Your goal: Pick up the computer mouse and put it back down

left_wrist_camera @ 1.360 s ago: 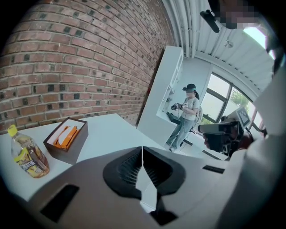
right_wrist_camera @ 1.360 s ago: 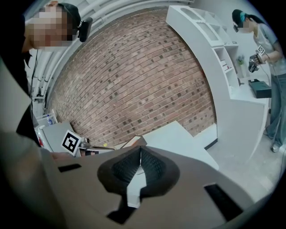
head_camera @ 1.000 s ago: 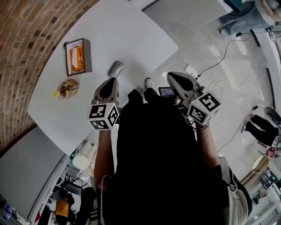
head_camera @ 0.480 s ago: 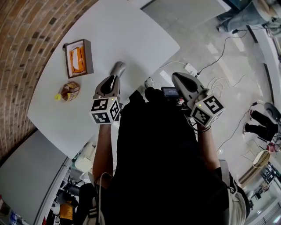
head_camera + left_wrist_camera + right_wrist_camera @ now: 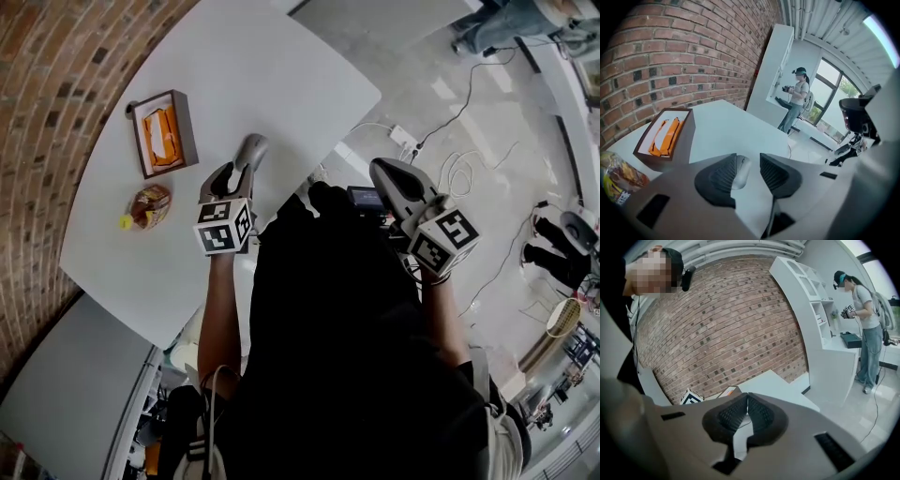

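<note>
A grey computer mouse [image 5: 249,150] lies on the white table [image 5: 272,66] near its right edge. My left gripper [image 5: 232,174] points down at it from the near side. In the left gripper view the mouse [image 5: 741,171] shows in the gap between the jaws of the left gripper [image 5: 748,159], close to the left pad. The jaws have just been opening and do not press on the mouse, which is partly hidden behind the left pad. My right gripper [image 5: 381,169] hangs past the table edge over the floor, and in its own view the right gripper [image 5: 747,398] is shut on nothing.
A wooden box [image 5: 161,133] holding something orange and a snack packet [image 5: 148,206] lie left of the mouse. A brick wall runs behind the table. Cables and a power strip [image 5: 405,139] lie on the floor. A person [image 5: 799,98] stands farther back.
My left gripper has come down and forward onto the mouse, and its jaws have parted. The right gripper has stayed where it was.
</note>
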`<state>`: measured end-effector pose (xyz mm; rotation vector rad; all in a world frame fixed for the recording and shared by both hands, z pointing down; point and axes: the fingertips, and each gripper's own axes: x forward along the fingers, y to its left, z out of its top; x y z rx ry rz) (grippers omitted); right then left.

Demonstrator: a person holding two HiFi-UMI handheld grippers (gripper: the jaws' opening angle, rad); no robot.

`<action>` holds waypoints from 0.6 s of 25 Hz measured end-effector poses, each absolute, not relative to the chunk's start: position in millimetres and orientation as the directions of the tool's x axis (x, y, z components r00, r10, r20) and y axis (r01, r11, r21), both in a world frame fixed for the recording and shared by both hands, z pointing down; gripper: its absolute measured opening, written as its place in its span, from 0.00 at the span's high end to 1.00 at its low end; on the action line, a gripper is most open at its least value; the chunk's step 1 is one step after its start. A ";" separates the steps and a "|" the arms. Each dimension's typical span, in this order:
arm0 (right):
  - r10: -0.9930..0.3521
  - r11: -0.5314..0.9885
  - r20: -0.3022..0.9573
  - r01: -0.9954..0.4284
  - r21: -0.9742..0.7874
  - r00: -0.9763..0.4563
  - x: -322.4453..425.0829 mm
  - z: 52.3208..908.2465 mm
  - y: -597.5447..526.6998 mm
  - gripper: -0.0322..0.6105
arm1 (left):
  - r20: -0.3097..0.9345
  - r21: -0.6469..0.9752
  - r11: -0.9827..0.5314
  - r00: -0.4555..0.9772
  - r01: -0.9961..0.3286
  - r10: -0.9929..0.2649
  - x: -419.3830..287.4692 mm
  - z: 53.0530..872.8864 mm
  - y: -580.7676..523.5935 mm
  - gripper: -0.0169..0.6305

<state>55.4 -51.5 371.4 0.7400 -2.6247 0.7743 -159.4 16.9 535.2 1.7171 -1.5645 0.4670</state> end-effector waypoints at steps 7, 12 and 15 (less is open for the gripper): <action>-0.444 0.685 0.429 -0.607 -0.404 -0.787 51.0 368.3 -49.5 0.92 | 0.753 0.283 -0.045 0.251 -0.958 -0.608 -158.4 565.3 8.3 0.64; -0.463 0.664 0.439 -0.630 -0.403 -0.770 44.0 368.4 -41.9 0.92 | 0.785 0.266 -0.097 0.274 -0.959 -0.556 -156.5 583.8 5.6 0.58; -0.469 0.649 0.454 -0.644 -0.406 -0.758 43.8 371.5 -36.8 0.92 | 0.805 0.268 -0.123 0.292 -0.956 -0.517 -155.0 594.8 6.3 0.54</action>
